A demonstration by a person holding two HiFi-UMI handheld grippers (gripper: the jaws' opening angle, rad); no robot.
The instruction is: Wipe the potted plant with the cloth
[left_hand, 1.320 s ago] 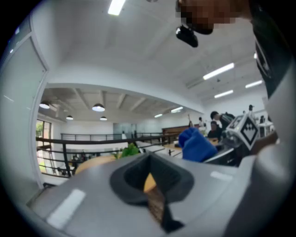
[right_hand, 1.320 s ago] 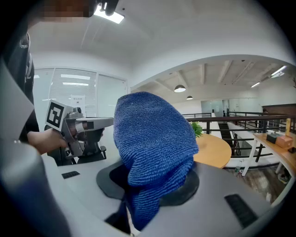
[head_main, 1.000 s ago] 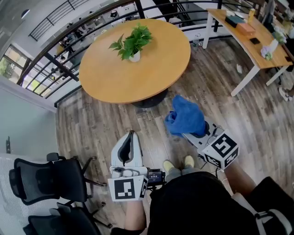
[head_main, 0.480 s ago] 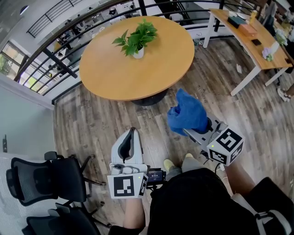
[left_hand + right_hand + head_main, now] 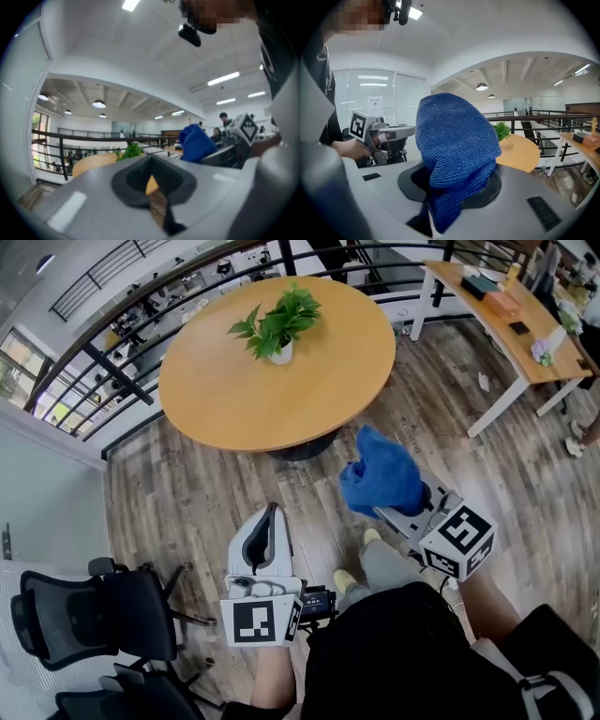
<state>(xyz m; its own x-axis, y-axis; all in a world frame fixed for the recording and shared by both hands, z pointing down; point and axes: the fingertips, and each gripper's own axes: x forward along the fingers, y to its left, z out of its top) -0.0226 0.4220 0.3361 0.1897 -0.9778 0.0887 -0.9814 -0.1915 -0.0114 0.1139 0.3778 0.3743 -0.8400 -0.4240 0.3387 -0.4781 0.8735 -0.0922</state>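
Ok so here's the scene: the person stands on the wood floor (image 5: pixel 202 493), a little way back from the round table (image 5: pixel 225 404), a gripper in each hand.

The right gripper (image 5: pixel 394 513) is clamped on the blue cloth (image 5: pixel 382 474). In the right gripper view the jaws pinch the bottom of the cloth, and the rest stands up out of them as one fat bundle. Its long axis runs straight up from the jaws, the rounded top leans a bit toward the table, and a short tail sticks out under the pinch. From the head view the bundle points away from the person, toward the table.

The left gripper (image 5: pixel 271 514) has nothing in it. Its jaws are pressed together, and it's aimed at the table too, just beside the right one and well short of the table edge.

The potted plant (image 5: pixel 277 320) sits upright in its little white pot (image 5: pixel 280 354) on the far part of the tabletop. Its leaves fan out sideways, mostly along a lower-left to upper-right line in the head view. Cloth and plant are well apart.
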